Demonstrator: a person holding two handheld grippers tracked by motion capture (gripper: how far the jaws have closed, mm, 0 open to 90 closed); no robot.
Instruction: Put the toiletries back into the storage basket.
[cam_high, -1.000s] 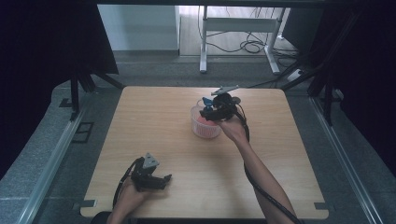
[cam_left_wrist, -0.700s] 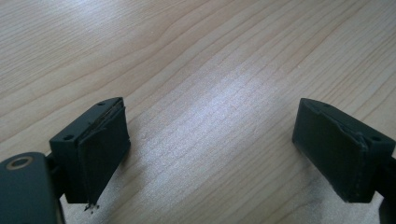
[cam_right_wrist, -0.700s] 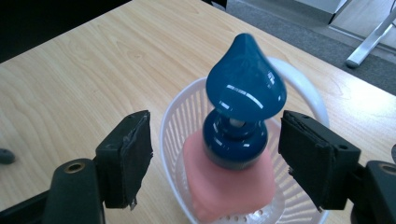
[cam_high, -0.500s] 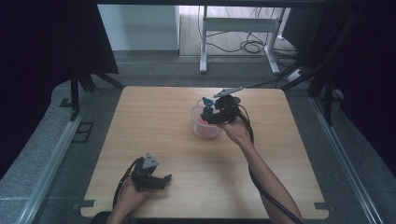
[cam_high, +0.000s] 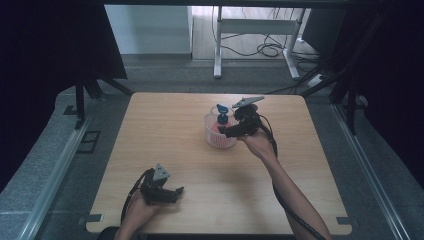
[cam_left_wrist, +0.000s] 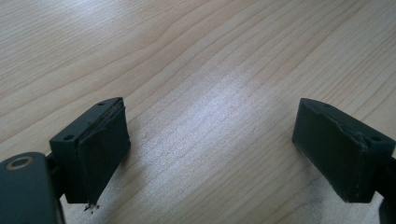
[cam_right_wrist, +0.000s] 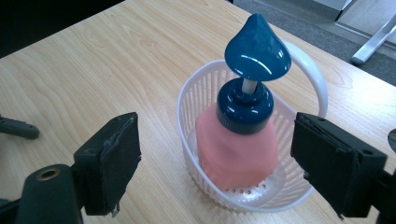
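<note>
A pink pump bottle (cam_right_wrist: 236, 149) with a dark blue collar and pump head (cam_right_wrist: 257, 46) stands upright in a small white slotted basket (cam_right_wrist: 198, 95) with a hoop handle. In the high view the basket (cam_high: 216, 141) sits right of the table's middle, the blue pump head (cam_high: 222, 110) rising out of it. My right gripper (cam_right_wrist: 222, 149) is open, its jaws wide on either side of the basket and clear of it; from above the right gripper (cam_high: 227, 131) is at the basket's right side. My left gripper (cam_left_wrist: 210, 140) is open over bare wood, resting near the front edge (cam_high: 176, 193).
The wooden table (cam_high: 165, 125) has a grey floor around it. A white desk frame (cam_high: 250, 30) with cables stands beyond the far edge. Dark curtains hang at both sides. A dark cable lies on the wood (cam_right_wrist: 18, 128) to the left in the right gripper view.
My right gripper has shifted slightly right and toward the near side beside the basket, still open. The left gripper has stayed where it was.
</note>
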